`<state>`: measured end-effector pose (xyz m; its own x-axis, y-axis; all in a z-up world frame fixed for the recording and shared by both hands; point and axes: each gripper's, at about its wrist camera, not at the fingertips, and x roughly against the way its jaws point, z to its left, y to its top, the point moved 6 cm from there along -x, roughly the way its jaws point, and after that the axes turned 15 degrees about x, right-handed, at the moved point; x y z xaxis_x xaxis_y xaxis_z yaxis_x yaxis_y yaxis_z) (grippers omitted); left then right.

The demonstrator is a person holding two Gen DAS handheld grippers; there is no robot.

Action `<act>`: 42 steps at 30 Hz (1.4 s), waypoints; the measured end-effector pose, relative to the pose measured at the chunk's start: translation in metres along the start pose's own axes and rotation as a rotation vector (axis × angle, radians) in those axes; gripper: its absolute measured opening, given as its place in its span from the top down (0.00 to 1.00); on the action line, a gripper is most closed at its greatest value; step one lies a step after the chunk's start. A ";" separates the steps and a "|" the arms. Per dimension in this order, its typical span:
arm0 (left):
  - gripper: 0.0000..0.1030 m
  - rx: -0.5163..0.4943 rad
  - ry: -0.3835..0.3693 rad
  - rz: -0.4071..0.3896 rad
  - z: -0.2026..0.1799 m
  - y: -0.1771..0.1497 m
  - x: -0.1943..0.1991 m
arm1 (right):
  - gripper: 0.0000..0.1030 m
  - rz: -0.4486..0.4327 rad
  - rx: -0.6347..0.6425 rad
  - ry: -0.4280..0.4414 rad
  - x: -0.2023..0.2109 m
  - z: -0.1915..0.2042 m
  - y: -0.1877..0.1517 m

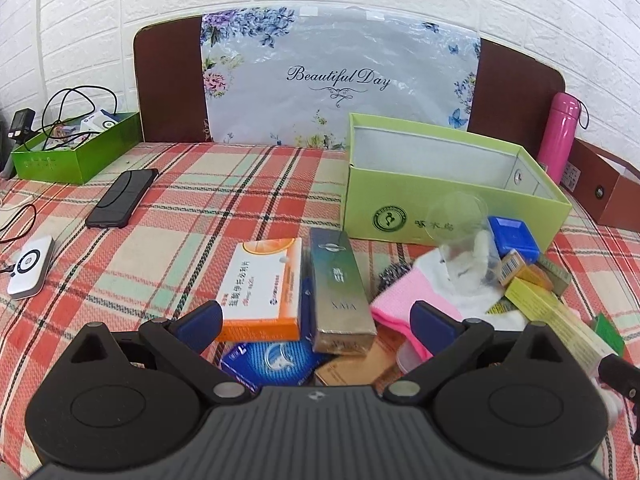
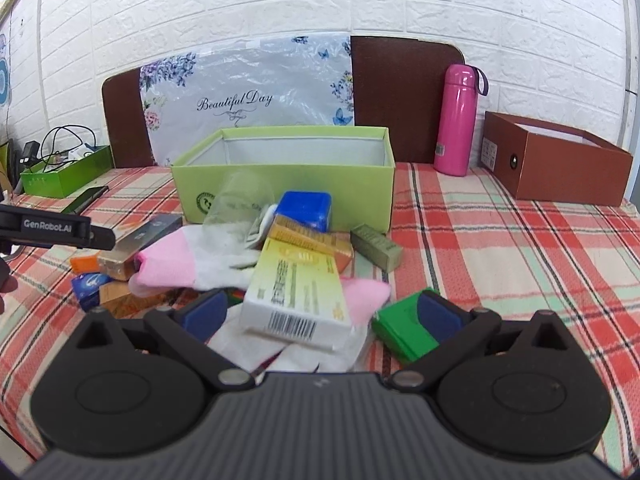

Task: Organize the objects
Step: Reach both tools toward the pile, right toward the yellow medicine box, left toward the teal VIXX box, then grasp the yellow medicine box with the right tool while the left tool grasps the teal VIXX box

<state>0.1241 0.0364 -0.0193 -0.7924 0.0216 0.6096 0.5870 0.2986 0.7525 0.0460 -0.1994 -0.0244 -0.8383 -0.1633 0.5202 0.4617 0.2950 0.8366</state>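
The left gripper (image 1: 316, 316) has its jaws spread wide and holds nothing; they straddle the near ends of the orange-and-white medicine box (image 1: 264, 292) and the tall teal-and-gold carton (image 1: 340, 288), probably lining up a pick. The right gripper (image 2: 320, 312) is likewise wide open and empty, its jaws framing the yellow-and-white barcode box (image 2: 298, 292), which leans on a pink-and-white sock (image 2: 188, 264), with a green block (image 2: 404, 330) just beside the right jaw. Everything lies in one loose pile on the plaid cloth (image 1: 168, 216), just in front of the light-green open box (image 2: 284, 184), which looks empty and is the likely destination, its mouth up and close for short carries. A blue case (image 2: 306, 208) and a clear plastic cup (image 1: 460, 236) rest against its front wall.
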 end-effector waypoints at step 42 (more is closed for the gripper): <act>0.42 -0.051 -0.094 0.139 -0.006 -0.033 -0.028 | 0.30 0.092 0.017 0.198 -0.010 0.010 -0.031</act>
<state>0.1284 0.0200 -0.0595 -0.7138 0.1493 0.6842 0.6976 0.2375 0.6759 0.0376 -0.1976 -0.0573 -0.7186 -0.3164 0.6193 0.5274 0.3325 0.7818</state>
